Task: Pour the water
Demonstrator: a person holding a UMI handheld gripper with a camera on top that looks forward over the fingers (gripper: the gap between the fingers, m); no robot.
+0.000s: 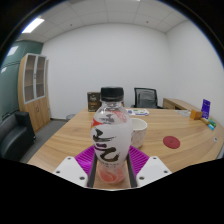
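Observation:
A clear plastic water bottle (111, 135) with a black cap and a white label with black marks stands upright between my gripper's (111, 172) two fingers. Both purple pads (84, 158) press against its lower sides, so the gripper is shut on the bottle. The bottle's base shows pinkish between the fingers. A white cup (138, 130) stands on the wooden table (175, 150) just behind the bottle and a little to its right. I cannot tell whether the bottle rests on the table or is lifted off it.
A red round coaster (172, 142) lies on the table to the right. Small objects (196, 115) and a blue-purple box (205, 107) stand at the far right. A black office chair (146, 97) is beyond the table, a wooden cabinet (34, 88) at the left wall.

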